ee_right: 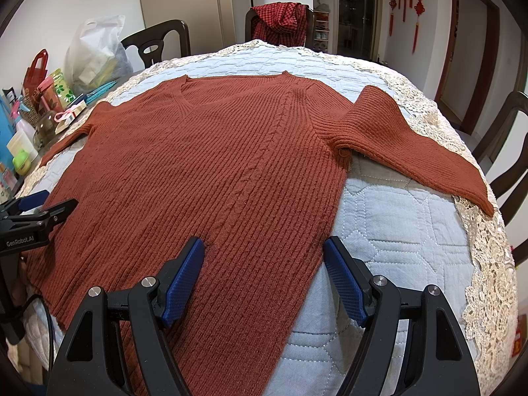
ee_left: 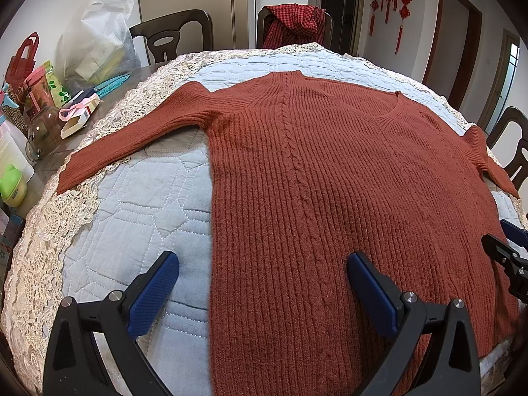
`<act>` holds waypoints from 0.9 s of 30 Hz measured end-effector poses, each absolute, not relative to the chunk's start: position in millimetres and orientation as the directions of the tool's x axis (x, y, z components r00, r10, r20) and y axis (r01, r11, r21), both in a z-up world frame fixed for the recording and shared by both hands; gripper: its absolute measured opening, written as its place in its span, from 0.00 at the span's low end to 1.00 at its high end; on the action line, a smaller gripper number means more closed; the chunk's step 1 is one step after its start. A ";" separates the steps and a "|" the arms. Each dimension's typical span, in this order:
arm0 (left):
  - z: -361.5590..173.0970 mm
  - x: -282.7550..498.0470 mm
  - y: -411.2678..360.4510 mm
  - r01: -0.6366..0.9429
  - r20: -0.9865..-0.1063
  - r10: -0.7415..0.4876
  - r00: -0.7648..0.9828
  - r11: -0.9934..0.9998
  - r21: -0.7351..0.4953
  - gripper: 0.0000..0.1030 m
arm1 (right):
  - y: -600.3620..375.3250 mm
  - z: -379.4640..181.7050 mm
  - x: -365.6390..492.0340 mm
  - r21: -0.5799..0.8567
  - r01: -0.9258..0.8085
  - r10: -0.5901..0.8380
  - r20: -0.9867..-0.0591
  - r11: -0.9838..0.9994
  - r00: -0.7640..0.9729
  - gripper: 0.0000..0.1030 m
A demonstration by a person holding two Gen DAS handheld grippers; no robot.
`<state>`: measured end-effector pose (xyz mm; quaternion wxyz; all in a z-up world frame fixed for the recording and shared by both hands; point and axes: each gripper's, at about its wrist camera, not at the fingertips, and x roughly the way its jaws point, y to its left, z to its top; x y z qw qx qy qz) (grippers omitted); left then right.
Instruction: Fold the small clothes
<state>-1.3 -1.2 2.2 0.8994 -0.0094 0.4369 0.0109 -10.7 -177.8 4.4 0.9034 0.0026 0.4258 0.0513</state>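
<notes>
A rust-red ribbed V-neck sweater [ee_left: 330,181] lies flat on a light blue quilted cloth [ee_left: 148,217], both sleeves spread outward; it also shows in the right wrist view [ee_right: 198,165]. My left gripper [ee_left: 262,264] is open and empty, hovering over the sweater's lower left side edge. My right gripper [ee_right: 264,250] is open and empty over the sweater's lower right side edge. The left sleeve [ee_left: 132,132] reaches the lace border. The right sleeve [ee_right: 412,142] lies angled toward the table's right edge. Each gripper shows at the edge of the other's view.
The quilt has a cream lace border [ee_left: 43,264]. At the left stand a white plastic bag [ee_left: 95,39], a red bag [ee_left: 23,59], jars, boxes and a green cup [ee_left: 11,186]. Dark chairs [ee_left: 171,33] ring the table; one holds a red checked cloth [ee_left: 293,23].
</notes>
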 end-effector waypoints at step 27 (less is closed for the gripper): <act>2.2 0.8 -1.6 -0.030 -0.788 0.013 0.616 1.000 -0.007 1.00 | -175.2 2.4 -9.5 0.059 -0.088 0.101 -0.768 0.994 0.633 0.73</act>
